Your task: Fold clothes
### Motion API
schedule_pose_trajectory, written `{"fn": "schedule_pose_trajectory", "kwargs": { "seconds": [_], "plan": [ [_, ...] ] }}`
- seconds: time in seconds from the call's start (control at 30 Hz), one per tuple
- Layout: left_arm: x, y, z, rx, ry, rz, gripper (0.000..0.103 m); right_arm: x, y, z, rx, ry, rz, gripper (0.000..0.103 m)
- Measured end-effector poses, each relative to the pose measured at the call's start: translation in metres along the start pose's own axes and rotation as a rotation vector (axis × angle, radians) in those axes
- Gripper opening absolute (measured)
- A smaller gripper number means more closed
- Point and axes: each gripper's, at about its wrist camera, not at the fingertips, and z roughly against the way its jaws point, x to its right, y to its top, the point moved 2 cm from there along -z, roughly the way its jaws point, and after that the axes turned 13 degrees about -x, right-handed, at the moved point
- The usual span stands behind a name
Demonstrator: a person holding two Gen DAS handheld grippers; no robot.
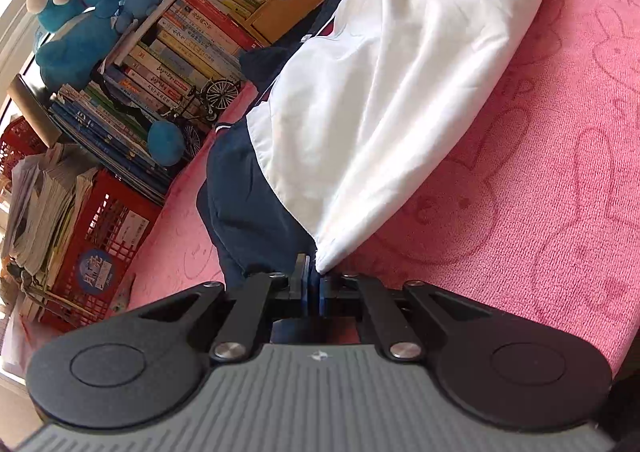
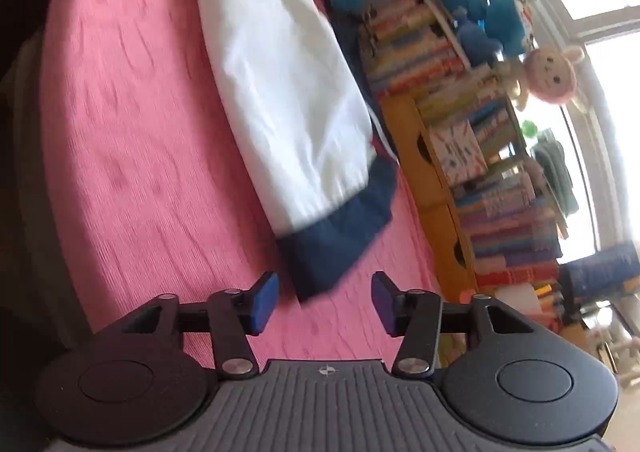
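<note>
In the left wrist view, the left gripper [image 1: 316, 272] is pinching a corner of the white and navy fabric jacket [image 1: 400, 92], its blue-padded fingers pressed together on the cloth. The jacket is lying stretched away from it across the pink textured bedspread [image 1: 540, 172], with stacked colourful books [image 1: 192, 52] and a blue plush toy [image 1: 88, 12] sitting beyond.

In the right wrist view, which is blurred, the right gripper [image 2: 325, 302] is hovering over the bedspread [image 2: 140, 152] with its fingers [image 2: 264, 302] spread apart and nothing between them. The jacket's navy ribbed hem [image 2: 340, 240] is lying just ahead of the fingertips, apart from them.
</note>
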Motion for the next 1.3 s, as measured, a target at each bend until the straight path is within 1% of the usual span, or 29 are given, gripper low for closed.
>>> {"fn": "schedule_pose_trajectory", "kwargs": {
  "seconds": [0.07,0.13,0.23,0.27,0.3,0.33,0.37,0.4,0.43,0.47,0.5,0.53,0.6,0.63,0.7,0.73,0.77,0.8,0.9,1.0,1.07,1.13,1.17,1.23,1.3],
  "plan": [
    [-0.009,0.002,0.0,-0.013,-0.051,0.038,0.004,-0.018,0.04,0.011,0.128,0.067,0.013,0.057],
    [-0.016,0.004,0.0,-0.022,-0.091,0.068,0.004,-0.036,0.079,0.014,0.233,0.117,0.036,0.058],
    [-0.023,0.004,0.0,-0.028,-0.135,0.111,0.004,-0.059,0.125,0.005,0.313,0.126,0.07,0.06],
    [-0.024,0.004,0.001,-0.026,-0.137,0.114,0.004,-0.061,0.135,0.001,0.332,0.105,0.066,0.059],
    [-0.024,0.003,0.001,-0.024,-0.135,0.114,0.004,-0.059,0.144,-0.003,0.337,0.101,0.057,0.059],
    [-0.023,0.003,0.002,-0.023,-0.132,0.114,0.004,-0.055,0.15,-0.006,0.331,0.119,0.046,0.058],
    [-0.022,0.003,0.002,-0.021,-0.13,0.117,0.004,-0.051,0.153,-0.012,0.31,0.091,0.04,0.057],
    [-0.021,0.003,0.002,-0.019,-0.13,0.121,0.004,-0.048,0.156,-0.018,0.289,0.063,0.035,0.05],
    [-0.02,0.002,0.003,-0.015,-0.129,0.124,0.004,-0.044,0.158,-0.025,0.266,0.04,0.03,0.048],
    [-0.019,0.002,0.003,-0.013,-0.12,0.12,0.004,-0.04,0.154,-0.034,0.239,0.039,0.028,0.046],
    [-0.017,0.002,0.004,-0.013,-0.106,0.112,0.004,-0.037,0.15,-0.043,0.214,0.036,0.027,0.038],
    [-0.015,0.002,0.004,-0.012,-0.091,0.105,0.005,-0.039,0.146,-0.049,0.197,0.024,0.039,0.026],
    [-0.006,0.005,0.008,-0.031,-0.027,0.057,0.014,-0.048,0.14,-0.052,0.184,0.008,0.067,0.017],
    [-0.001,0.007,0.013,-0.029,0.005,0.027,0.018,-0.049,0.139,-0.052,0.181,0.007,0.057,0.015],
    [0.009,0.009,0.028,-0.007,0.063,-0.036,0.045,-0.049,0.138,-0.054,0.178,0.011,0.043,0.014],
    [0.013,0.011,0.038,0.014,0.076,-0.059,0.05,-0.048,0.138,-0.055,0.179,0.016,0.037,0.014],
    [0.017,0.013,0.048,0.042,0.078,-0.075,0.058,-0.047,0.138,-0.057,0.18,0.018,0.034,0.014],
    [0.022,0.017,0.058,0.073,0.077,-0.094,0.062,-0.047,0.139,-0.058,0.182,0.019,0.036,0.014],
    [0.044,0.035,0.074,0.16,0.07,-0.166,0.068,-0.047,0.14,-0.057,0.184,0.025,0.04,0.014],
    [0.07,0.052,0.066,0.211,0.068,-0.27,0.068,-0.048,0.14,-0.054,0.185,0.023,0.048,0.014],
    [0.084,0.063,0.053,0.24,0.068,-0.346,0.065,-0.049,0.139,-0.052,0.187,0.018,0.056,0.014],
    [0.092,0.074,0.044,0.266,0.048,-0.396,0.062,-0.049,0.139,-0.05,0.189,0.011,0.065,0.014],
    [0.095,0.079,0.04,0.275,0.033,-0.416,0.055,-0.049,0.138,-0.05,0.191,0.009,0.07,0.014],
    [0.097,0.089,0.033,0.282,0.006,-0.437,0.046,-0.048,0.138,-0.049,0.194,0.01,0.079,0.014],
    [0.096,0.095,0.024,0.255,-0.014,-0.447,0.022,-0.048,0.138,-0.049,0.195,0.011,0.087,0.014]
  ]
}}
